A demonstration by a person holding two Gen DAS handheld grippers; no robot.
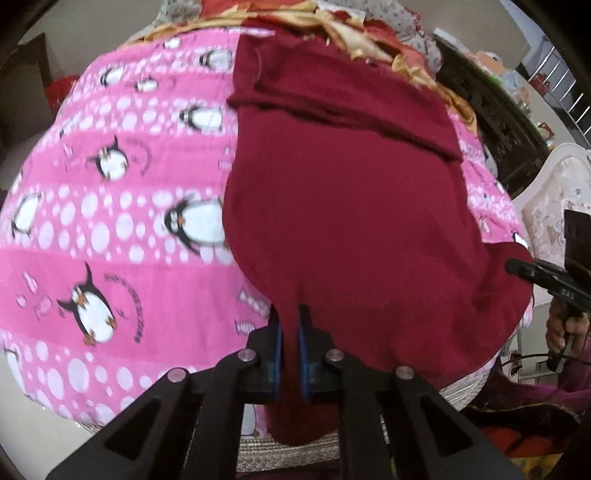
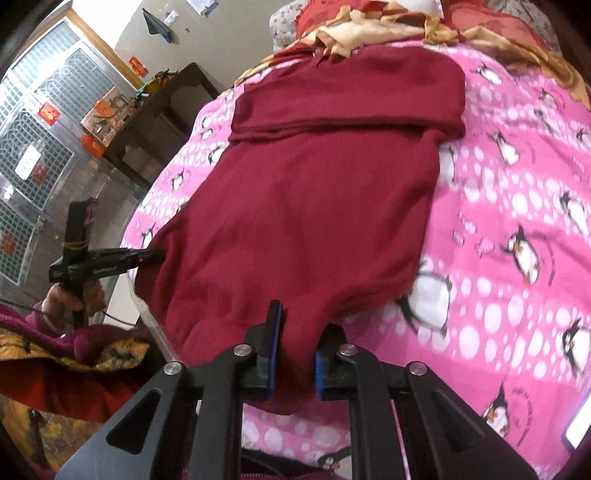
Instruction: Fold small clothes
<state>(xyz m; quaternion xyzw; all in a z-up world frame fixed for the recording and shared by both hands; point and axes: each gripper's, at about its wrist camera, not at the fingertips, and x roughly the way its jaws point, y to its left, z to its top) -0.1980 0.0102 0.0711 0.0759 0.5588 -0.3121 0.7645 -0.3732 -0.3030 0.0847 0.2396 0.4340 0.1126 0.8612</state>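
A maroon knit garment [image 1: 351, 203] [image 2: 303, 206] lies flat on a pink penguin-print blanket [image 1: 110, 206] [image 2: 517, 184], with its far part folded over in a band. My left gripper [image 1: 290, 314] is shut on the garment's near hem, and the cloth is pinched between the blue pads. In the right wrist view my right gripper [image 2: 301, 321] is shut on a thicker bunch of the same hem. Each view also shows the other gripper at the garment's side corner: the right gripper [image 1: 511, 266] and the left gripper [image 2: 159, 254], each held by a hand.
Red and gold bedding [image 1: 351, 22] [image 2: 369, 26] is piled at the blanket's far end. A dark wooden cabinet [image 1: 498, 122] [image 2: 159, 110] stands beside the bed. A white upholstered chair [image 1: 554, 192] and metal-grille doors [image 2: 37, 129] are further off. The bed edge runs just under the grippers.
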